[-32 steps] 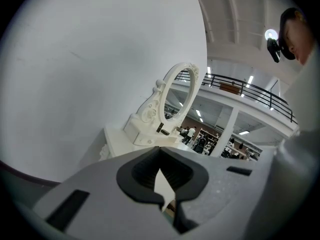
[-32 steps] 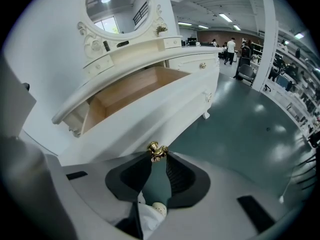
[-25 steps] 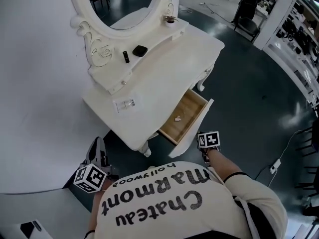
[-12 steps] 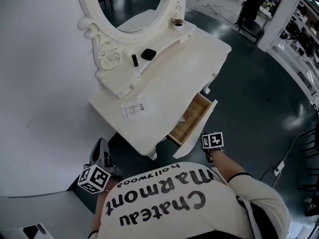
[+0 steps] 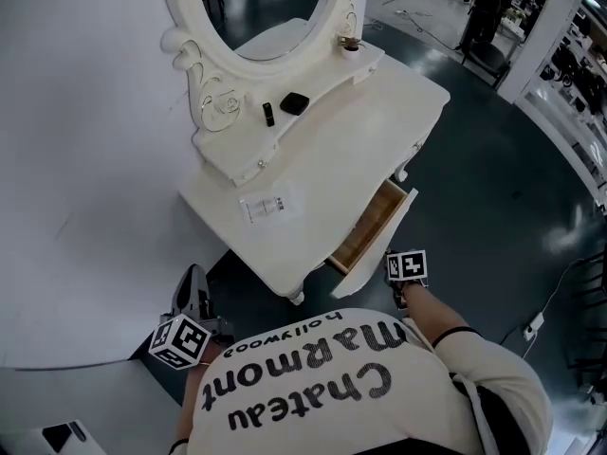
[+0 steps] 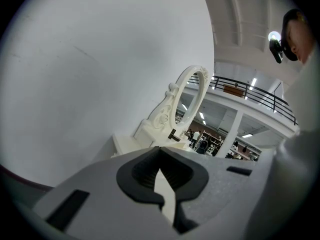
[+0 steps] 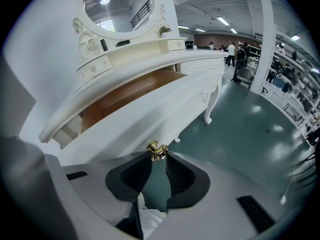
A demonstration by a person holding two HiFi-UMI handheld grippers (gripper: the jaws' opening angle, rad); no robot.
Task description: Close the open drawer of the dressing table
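Note:
The white dressing table [image 5: 332, 150] stands against the wall, and its wooden drawer [image 5: 365, 235] sticks out a short way at the front right. My right gripper [image 5: 394, 287] is at the white drawer front [image 7: 150, 119], with its two fingertips closed on the small brass knob [image 7: 157, 150]; the right gripper view shows my right gripper [image 7: 158, 156] and the drawer's wooden floor above it. My left gripper [image 5: 190, 278] hangs low to the left of the table beside the wall, touching nothing. In the left gripper view my left gripper [image 6: 160, 156] has its tips together and holds nothing.
An oval mirror [image 5: 275, 8] rises at the table's back. Two small black items [image 5: 294, 102] lie on the raised shelf and a clear packet [image 5: 266, 207] on the tabletop. A white wall [image 5: 76, 159] runs along the left. Dark floor [image 5: 493, 188] spreads to the right, with chairs [image 5: 484, 27] beyond.
The drawer has slid further into the table with my right gripper on its knob. The small thing inside the drawer is now hidden. The left gripper has barely shifted.

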